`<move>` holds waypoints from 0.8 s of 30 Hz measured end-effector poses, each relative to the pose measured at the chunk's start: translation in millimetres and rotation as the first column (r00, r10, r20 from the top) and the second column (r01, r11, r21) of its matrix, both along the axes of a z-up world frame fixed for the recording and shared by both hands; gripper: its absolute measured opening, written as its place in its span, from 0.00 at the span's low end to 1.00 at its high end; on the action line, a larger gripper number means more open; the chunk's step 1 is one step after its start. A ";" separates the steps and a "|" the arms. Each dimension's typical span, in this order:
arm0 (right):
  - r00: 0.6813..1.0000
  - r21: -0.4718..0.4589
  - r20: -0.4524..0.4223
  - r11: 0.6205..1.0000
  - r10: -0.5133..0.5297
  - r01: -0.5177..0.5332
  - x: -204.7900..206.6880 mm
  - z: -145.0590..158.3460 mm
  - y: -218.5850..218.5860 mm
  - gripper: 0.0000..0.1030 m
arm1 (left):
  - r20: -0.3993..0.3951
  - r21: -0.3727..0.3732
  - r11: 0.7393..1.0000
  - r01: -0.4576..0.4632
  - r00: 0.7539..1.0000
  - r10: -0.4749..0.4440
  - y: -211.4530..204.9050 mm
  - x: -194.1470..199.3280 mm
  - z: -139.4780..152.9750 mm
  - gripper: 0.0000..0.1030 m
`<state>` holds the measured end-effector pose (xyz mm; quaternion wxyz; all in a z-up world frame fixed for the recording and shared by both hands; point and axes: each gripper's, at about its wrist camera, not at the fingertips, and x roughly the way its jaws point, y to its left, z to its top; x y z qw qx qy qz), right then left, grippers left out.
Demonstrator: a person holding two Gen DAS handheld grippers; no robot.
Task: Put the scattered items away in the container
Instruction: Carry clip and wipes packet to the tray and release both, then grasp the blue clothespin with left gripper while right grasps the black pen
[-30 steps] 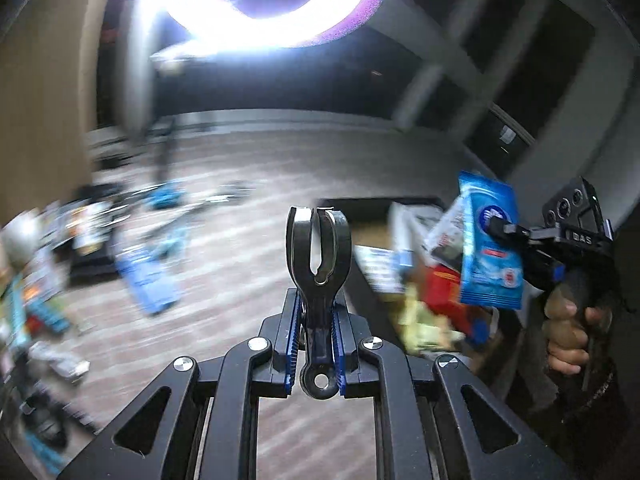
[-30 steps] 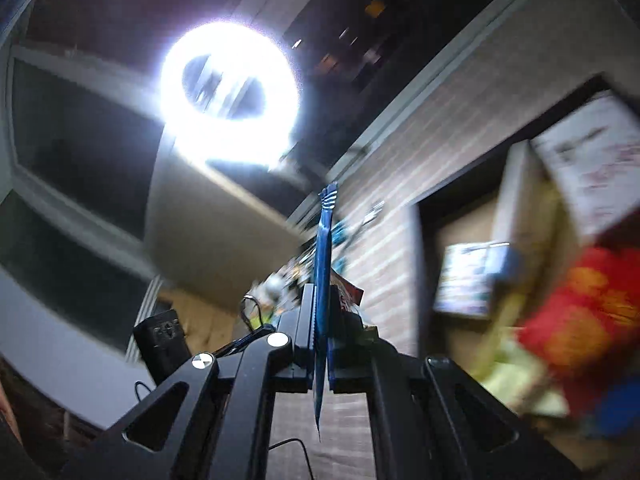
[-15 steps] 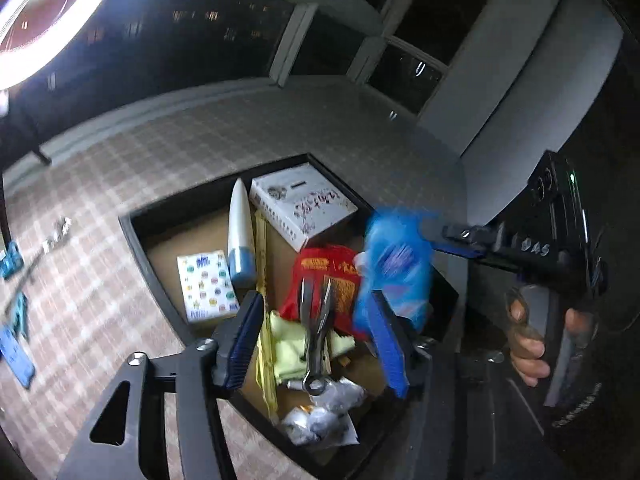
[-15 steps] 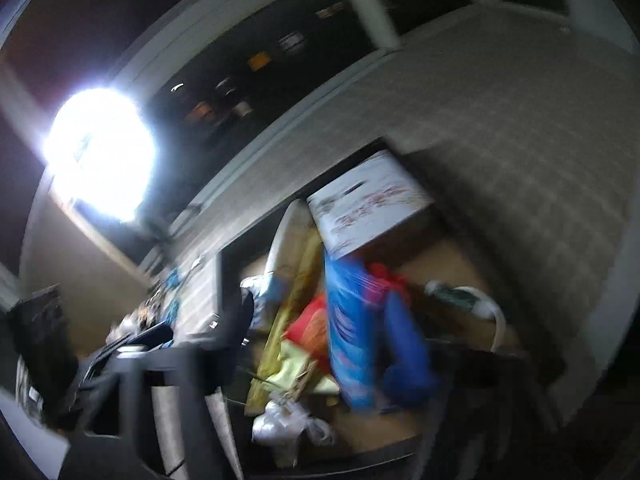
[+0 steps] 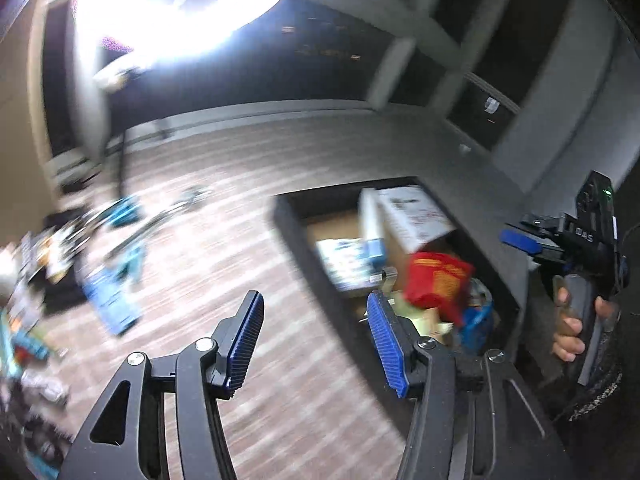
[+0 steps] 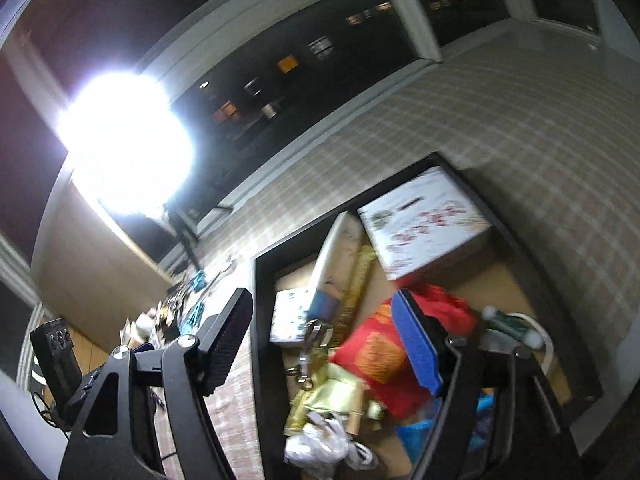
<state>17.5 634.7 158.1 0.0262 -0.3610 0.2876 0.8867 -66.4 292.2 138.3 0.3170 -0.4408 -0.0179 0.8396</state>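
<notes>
**Both hand-held grippers empty at the container: return for the next items**

We start at the left edge of the worktop [image 5: 304, 184], where the scattered items [image 5: 112, 300] not yet tidied lie in a blurred heap; only a pale blue packet stands out there. The left hand-held gripper [image 5: 316, 340] hangs over the checked cloth just left of the container [image 5: 288, 232], its jaws apart with nothing between them; they have just been opening. The dark container sits toward the worktop's right edge and already holds a white box [image 6: 428, 224], a red packet [image 6: 384, 356], a long cream tube and crumpled wrappers. The right hand-held gripper [image 6: 324, 344] hovers above it, jaws wide and empty, likewise just opened.

To do this step well, we judge that each gripper should lift clear of the container rim before swinging left, then approach one item at a time with jaws apart.

Motion blur hides most labels. Gripper bodies cover the container's near corner, so we cannot tell how a blue packet settled there.
</notes>
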 end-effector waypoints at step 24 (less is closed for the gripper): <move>0.678 0.164 0.106 0.659 0.728 -0.734 -126.0 -32.5 -328.1 0.58 | 0.091 -0.100 0.658 -0.746 0.652 0.753 -336.7 83.4 -69.1 0.48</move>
